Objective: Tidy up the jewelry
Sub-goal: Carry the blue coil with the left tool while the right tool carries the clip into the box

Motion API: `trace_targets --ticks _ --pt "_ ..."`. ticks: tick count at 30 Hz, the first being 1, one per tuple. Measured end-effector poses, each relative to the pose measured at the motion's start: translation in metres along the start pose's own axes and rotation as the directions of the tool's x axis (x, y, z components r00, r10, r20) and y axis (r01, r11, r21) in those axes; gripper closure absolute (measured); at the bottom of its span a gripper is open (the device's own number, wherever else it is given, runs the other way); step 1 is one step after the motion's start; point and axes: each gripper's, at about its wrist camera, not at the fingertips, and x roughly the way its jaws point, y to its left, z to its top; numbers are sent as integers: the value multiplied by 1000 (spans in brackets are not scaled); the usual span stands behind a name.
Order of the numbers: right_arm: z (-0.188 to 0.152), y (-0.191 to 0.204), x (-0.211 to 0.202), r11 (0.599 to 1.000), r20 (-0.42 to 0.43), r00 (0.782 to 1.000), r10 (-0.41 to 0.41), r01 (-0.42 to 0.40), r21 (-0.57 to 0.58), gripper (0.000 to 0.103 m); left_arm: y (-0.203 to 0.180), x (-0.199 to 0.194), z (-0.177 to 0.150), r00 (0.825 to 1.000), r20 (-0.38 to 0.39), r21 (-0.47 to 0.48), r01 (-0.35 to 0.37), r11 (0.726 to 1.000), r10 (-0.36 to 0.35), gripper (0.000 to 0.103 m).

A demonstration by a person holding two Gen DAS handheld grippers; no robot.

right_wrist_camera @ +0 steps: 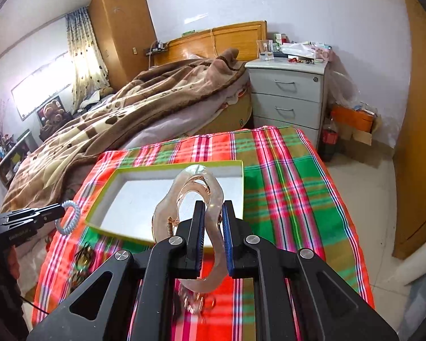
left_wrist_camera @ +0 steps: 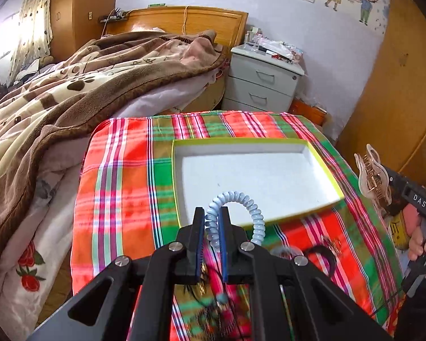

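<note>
My left gripper [left_wrist_camera: 212,213] is shut on a pale blue spiral hair tie [left_wrist_camera: 241,199] and holds it above the near edge of an empty white box with a yellow-green rim [left_wrist_camera: 272,141]. It also shows in the right wrist view [right_wrist_camera: 60,209] with the hair tie [right_wrist_camera: 71,216]. My right gripper [right_wrist_camera: 213,207] is shut on a translucent pinkish hair claw clip [right_wrist_camera: 190,187], held over the near side of the box [right_wrist_camera: 167,167]. The clip also shows at the right of the left wrist view [left_wrist_camera: 372,176]. More jewelry [left_wrist_camera: 323,248] lies on the plaid cloth near me, blurred.
The box sits on a table under a red, green and orange plaid cloth [left_wrist_camera: 122,176]. A bed with a brown blanket [left_wrist_camera: 71,91] is to the left. A white drawer unit [right_wrist_camera: 289,96] stands behind the table. A wooden wardrobe [right_wrist_camera: 420,142] is on the right.
</note>
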Motion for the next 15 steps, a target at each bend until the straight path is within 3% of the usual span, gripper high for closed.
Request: trace_targets --ticks 15 --pt "30 -7 83 999 -109 993 -43 41 -19 90 15 86 50 997 -76 -27 9 1000 -11 93"
